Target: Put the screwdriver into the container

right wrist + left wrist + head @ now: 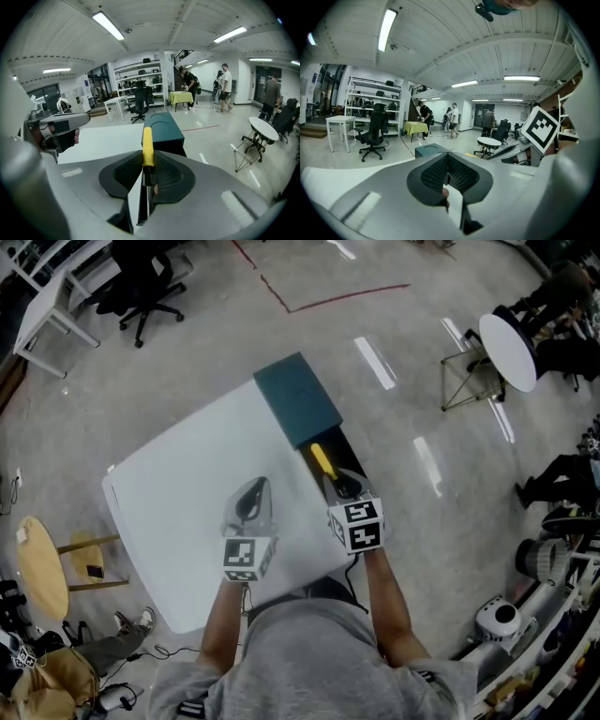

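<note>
Yellow-handled screwdriver (pixel 147 143) sits clamped in the right gripper (pixel 148 164), handle forward.

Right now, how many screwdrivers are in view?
1. The yellow-handled screwdriver is gripped in the right tongs, its handle pointing toward the teal box at the edge of the table. Any others inside the box would be hidden.

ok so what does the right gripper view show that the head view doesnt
Only the right gripper view: the jaws of the right gripper clamped on the screwdriver, plus the ceiling lights. Only the head view: the wooden stool and the person's grey shirt. Both: the screwdriver, teal container, white table and left gripper.
</note>
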Tool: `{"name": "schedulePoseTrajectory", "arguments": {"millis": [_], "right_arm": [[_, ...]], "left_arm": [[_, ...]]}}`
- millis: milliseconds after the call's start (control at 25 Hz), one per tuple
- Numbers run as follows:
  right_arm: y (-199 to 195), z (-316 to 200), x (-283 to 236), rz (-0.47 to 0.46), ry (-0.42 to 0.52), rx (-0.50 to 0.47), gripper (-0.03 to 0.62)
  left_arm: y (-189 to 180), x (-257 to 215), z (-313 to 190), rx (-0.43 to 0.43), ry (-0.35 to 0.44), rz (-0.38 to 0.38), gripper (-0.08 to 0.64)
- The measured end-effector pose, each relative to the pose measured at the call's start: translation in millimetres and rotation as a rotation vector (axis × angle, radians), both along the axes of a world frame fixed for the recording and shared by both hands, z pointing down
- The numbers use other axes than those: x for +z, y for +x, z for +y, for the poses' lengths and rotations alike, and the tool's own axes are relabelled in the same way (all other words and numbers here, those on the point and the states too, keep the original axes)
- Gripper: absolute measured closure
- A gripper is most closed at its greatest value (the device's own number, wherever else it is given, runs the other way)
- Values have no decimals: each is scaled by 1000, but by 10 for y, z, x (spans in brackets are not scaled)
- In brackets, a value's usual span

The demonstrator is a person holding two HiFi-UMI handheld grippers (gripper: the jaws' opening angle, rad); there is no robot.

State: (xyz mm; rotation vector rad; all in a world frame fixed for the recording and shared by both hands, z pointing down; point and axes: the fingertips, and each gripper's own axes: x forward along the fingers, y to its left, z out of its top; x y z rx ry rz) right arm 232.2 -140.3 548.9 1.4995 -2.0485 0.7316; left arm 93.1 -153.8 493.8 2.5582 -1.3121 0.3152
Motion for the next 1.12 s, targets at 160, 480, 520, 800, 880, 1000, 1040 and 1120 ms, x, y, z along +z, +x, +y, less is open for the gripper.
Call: {"name": "schedulePoseTrajectory", "arguments": {"millis": [160,480,520,800,880,1000,1040,1120], "right_arm": [[42,-93,164,-3,-25,-2,512],[93,-171,486,-13,-84,-7,512],[95,-182,529,-14,-91,-9,512],[85,-293,812,-15,-138,-27,512],[72,-317,875,-16,-152,-34,512],[29,-364,965,-17,-170,-45,512],[12,-382,995,-16,-175,-50,512],[-16,-410,1053,-14,-187,-59,512]], "left_arm": [[40,126,-92,-7,-16,-1,548],[85,378,-145,-14,-67,-11,548],[92,404,-150,-15,-71,-12,548],[112,546,-233,-34,-94,-14,548],[102,602,-226,-37,-109,-18,548],[74,664,-245,-38,-116,-22,548],[65,681,-258,-39,-117,-23,548],[52,722,-277,-41,-126,-23,548]]}}
